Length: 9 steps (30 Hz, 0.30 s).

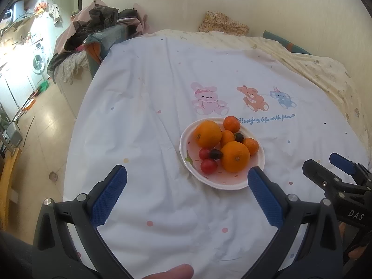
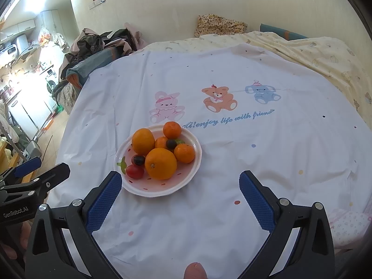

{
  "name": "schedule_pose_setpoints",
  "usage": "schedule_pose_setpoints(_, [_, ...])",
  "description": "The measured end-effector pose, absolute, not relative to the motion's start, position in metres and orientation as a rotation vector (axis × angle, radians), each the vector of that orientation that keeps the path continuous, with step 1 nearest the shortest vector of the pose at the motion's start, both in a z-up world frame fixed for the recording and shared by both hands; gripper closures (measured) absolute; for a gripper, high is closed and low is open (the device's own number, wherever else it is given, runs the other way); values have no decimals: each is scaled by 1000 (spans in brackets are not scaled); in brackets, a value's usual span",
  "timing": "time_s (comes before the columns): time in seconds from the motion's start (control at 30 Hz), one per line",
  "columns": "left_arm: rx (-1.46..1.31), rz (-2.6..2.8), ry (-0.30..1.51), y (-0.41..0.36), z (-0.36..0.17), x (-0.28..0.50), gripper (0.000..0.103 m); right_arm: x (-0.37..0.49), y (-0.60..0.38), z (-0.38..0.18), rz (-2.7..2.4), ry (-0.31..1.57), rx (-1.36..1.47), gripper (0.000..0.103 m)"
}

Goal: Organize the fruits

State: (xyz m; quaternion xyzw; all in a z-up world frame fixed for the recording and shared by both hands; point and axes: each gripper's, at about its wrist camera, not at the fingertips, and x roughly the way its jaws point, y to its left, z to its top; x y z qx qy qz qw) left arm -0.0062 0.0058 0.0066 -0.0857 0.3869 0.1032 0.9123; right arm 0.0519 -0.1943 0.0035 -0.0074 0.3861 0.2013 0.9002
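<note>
A white and pink plate (image 1: pixel 232 183) (image 2: pixel 158 190) sits on the white sheet and holds fruit. On it are two big oranges (image 1: pixel 235 156) (image 2: pixel 160 163), three small tangerines (image 1: pixel 231 124) (image 2: pixel 172 129), two red cherry tomatoes (image 1: pixel 208 166) (image 2: pixel 134 171) and two dark grapes (image 1: pixel 215 154) (image 2: pixel 138 160). My left gripper (image 1: pixel 187 176) is open and empty just short of the plate. My right gripper (image 2: pixel 180 182) is open and empty, with the plate ahead to its left. Each gripper shows at the side of the other's view (image 1: pixel 330 167) (image 2: pixel 41 169).
The white sheet (image 1: pixel 144 121) (image 2: pixel 267 162) has printed cartoon animals and covers a bed. A yellowish quilt (image 2: pixel 320 55) lies at the far right. A pile of clothes (image 1: pixel 100 23) is at the far left. The floor (image 1: pixel 46 134) and kitchen units are to the left.
</note>
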Motion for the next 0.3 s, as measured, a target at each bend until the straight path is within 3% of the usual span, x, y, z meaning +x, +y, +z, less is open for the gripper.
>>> schedule_pose_setpoints(0.3, [-185, 196, 798, 7, 3, -7, 1, 52, -190, -1, 417, 807, -28, 0])
